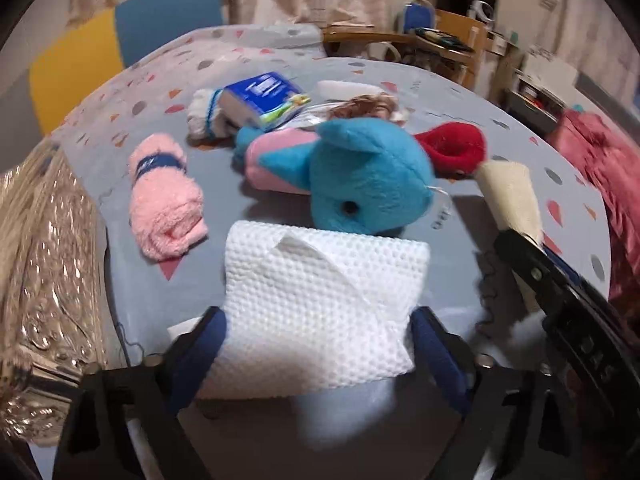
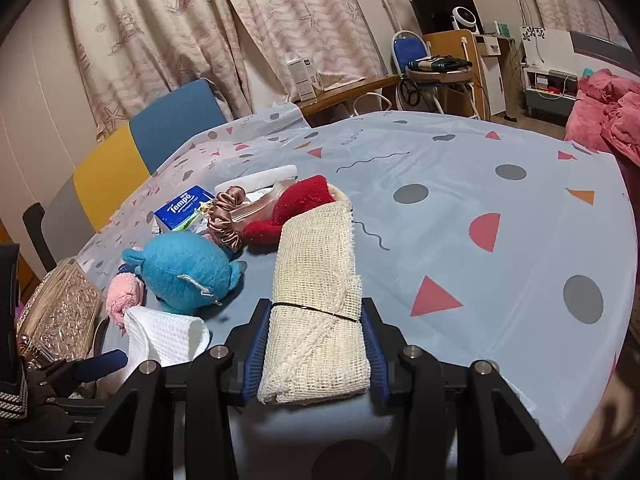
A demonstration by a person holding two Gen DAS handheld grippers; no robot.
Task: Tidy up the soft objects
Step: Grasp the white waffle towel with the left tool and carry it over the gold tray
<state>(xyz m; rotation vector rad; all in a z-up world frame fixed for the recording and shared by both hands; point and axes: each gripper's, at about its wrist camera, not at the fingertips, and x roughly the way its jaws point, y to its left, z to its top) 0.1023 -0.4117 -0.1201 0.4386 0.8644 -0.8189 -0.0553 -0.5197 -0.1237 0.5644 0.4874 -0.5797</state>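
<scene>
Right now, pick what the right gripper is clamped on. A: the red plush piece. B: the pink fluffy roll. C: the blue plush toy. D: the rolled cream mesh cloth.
D: in the right wrist view the right gripper has its blue pads pressed against both sides of the rolled cream mesh cloth, while the blue plush toy lies apart on the table.

A white waffle-weave cloth (image 1: 320, 312), a cream open-mesh roll (image 2: 316, 304), a turquoise plush (image 1: 368, 176), a pink fluffy bundle (image 1: 166, 200), a red item (image 2: 292, 208); pale blue surface (image 2: 500, 260) with grey dots, coral triangles.
</scene>
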